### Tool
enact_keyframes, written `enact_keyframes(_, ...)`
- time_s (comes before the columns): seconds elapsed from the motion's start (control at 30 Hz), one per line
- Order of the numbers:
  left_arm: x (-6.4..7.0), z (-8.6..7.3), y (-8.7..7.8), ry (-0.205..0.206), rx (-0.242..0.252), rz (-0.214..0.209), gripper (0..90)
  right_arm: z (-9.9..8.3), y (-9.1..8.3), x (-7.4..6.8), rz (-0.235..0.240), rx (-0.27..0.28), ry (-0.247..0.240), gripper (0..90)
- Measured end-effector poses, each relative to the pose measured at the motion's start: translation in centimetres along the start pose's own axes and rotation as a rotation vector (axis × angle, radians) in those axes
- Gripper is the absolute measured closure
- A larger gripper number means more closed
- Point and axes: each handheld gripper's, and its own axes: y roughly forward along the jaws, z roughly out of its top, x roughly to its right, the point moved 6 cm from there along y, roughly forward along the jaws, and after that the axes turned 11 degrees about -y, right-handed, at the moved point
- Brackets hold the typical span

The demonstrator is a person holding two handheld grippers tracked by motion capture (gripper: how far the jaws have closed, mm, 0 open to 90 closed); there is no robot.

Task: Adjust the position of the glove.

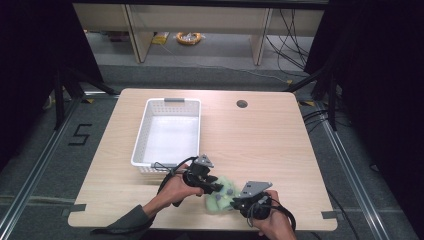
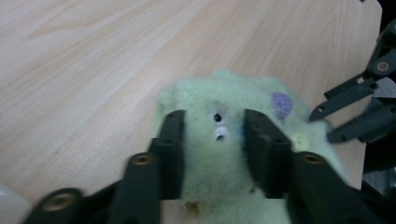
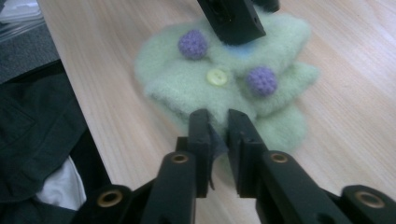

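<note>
A pale green fuzzy felted toy [image 1: 221, 198], soft and knitted-looking with two purple crocheted bobbles [image 3: 261, 80] and a yellow button [image 3: 216, 76] on it, is lying on the tabletop [image 1: 260, 140] near the person's edge, between the two hands and in front of the white plastic basket [image 1: 170, 131], which is sitting a little farther back to the left. The left hand-held gripper [image 2: 212, 135] is straddling the plush body with its jaws set narrow on either side of it, pressing into the fluff so that the fibres are bulging between them; it looks to be gripping the toy. The right hand-held gripper [image 3: 218, 135] is sitting at the near edge of the toy with its jaws almost together, and a thin dark sliver is showing between them; whether it is pinching a flap of the felt or only touching it is hard to tell. The toy is looking very light, limp and compressible, not fragile and not slippery, since the fuzzy surface is giving plenty of friction. It is probably going to sag and fold when lifted by one point, so a firm pinch across the thick middle, as the left jaws are doing, seems the better hold, while thin edges and the bobbles are likely to slip or stretch out of a grip
</note>
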Motion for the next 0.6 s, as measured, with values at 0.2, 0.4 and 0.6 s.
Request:
enact_keyframes(0.2,0.3,-0.1,0.0,-0.009,0.006,0.005,81.9,0.0,-0.1,0.2,-0.009,0.024,0.008,85.8)
enact_keyframes(0.4,0.6,0.0,-0.5,-0.002,0.031,0.010,83.8,0.1,-0.6,0.5,-0.009,0.039,0.001,86.0)
enact_keyframes(0.6,2.2,0.5,-3.0,-0.003,0.107,-0.008,83.7,0.6,-2.4,1.5,-0.039,0.070,-0.007,86.2)
